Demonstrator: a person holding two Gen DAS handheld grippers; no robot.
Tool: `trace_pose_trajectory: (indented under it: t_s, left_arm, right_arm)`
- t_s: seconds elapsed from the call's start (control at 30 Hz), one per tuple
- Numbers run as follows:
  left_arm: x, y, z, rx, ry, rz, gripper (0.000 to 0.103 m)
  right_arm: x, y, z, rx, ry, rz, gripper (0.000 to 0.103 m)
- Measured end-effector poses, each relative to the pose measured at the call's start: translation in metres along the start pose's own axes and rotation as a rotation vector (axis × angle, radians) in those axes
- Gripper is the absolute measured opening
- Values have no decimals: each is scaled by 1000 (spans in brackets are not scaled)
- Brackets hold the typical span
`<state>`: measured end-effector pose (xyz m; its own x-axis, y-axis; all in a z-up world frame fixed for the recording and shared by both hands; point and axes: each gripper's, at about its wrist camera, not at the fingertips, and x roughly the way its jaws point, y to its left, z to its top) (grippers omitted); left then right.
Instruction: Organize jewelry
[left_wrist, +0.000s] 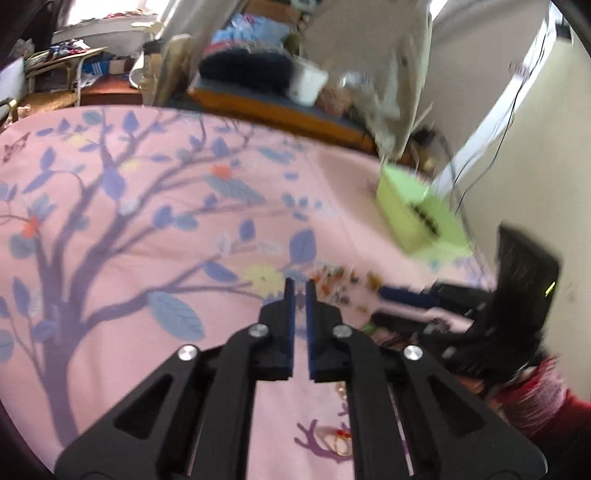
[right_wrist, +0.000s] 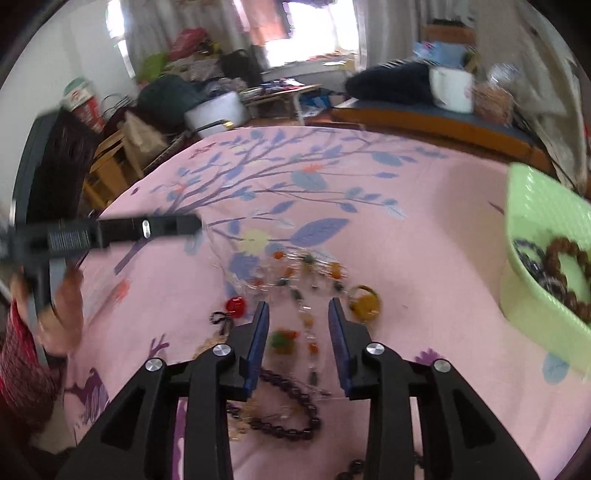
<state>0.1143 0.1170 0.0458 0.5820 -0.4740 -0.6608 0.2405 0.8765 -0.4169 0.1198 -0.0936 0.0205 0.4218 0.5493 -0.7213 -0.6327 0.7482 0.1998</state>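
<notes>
The jewelry lies loose on the pink cloth (right_wrist: 424, 229), and some beads already sit in the green basket (right_wrist: 543, 221) at three o'clock. The right gripper (right_wrist: 298, 306) hangs over the pile with its jaws spread and nothing pinched. A bead strand (right_wrist: 309, 325) runs straight between them, its long axis twelve to six. The amber ring (right_wrist: 364, 303) sits just outside the right jaw at one o'clock. The left gripper (left_wrist: 300, 286) has jaws nearly pressed together, empty, with the scatter at one o'clock. The right looks nearer to a pick.
</notes>
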Motion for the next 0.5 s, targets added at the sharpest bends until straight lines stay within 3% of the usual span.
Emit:
trace_pose_trajectory:
  t_s: [0.17, 0.37, 0.47, 0.5]
  left_arm:
    - [-32, -19, 12, 31, -62, -41, 4]
    - [-56, -56, 18, 126, -108, -71, 4]
    - [-69, -68, 20, 154, -149, -78, 4]
    - [-75, -70, 21, 154, -167, -81, 4]
  right_arm:
    - [-2, 29, 4, -94, -35, 32, 11]
    - [10, 51, 24, -173, -68, -3, 22]
    - [27, 47, 28, -195, -48, -49, 22]
    - [32, 41, 29, -178, -34, -55, 18]
